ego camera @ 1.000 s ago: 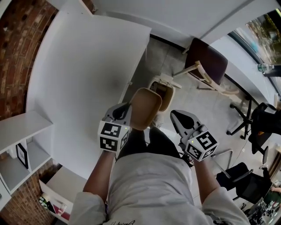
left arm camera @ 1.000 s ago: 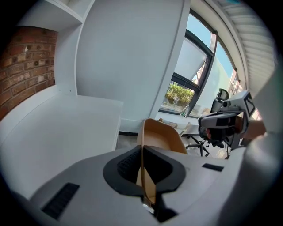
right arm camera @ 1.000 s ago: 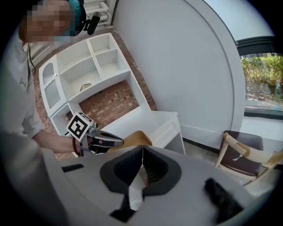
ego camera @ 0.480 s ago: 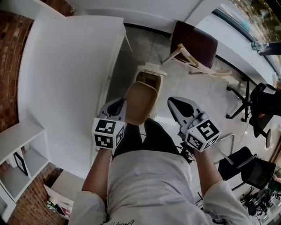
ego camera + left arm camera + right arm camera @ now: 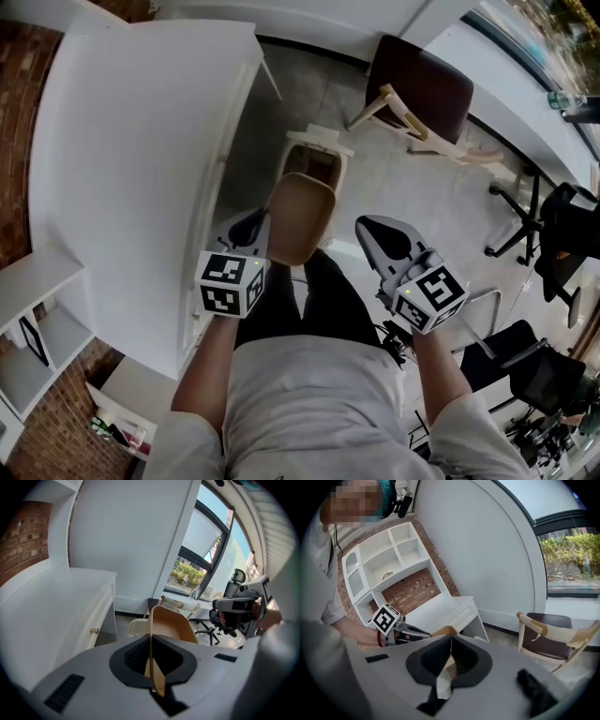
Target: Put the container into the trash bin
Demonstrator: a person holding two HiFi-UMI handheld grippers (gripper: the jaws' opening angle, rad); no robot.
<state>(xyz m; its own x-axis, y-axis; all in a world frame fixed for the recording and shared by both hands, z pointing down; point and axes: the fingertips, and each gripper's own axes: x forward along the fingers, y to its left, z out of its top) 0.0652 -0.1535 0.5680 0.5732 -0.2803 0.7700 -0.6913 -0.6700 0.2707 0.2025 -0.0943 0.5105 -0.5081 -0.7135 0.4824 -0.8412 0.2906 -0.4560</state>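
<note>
A tan plastic container (image 5: 300,217) hangs in the air, gripped by its near rim in my left gripper (image 5: 265,226), which is shut on it. In the left gripper view the thin tan wall (image 5: 171,626) stands pinched between the jaws (image 5: 151,638). A beige trash bin (image 5: 315,166) with its lid swung open stands on the floor just beyond the container, its rim (image 5: 135,627) showing behind it. My right gripper (image 5: 367,229) floats to the right of the container, jaws together (image 5: 451,637) and holding nothing.
A white desk (image 5: 141,141) with a drawer knob (image 5: 94,631) runs along the left of the bin. A wooden chair with a dark seat (image 5: 422,89) stands beyond it on the right. Black office chairs (image 5: 553,234) are at far right, white shelves (image 5: 37,309) at left.
Both grippers and the container have moved forward and down toward the bin, which now lies closer beyond the container's far edge. The grip has not changed.
</note>
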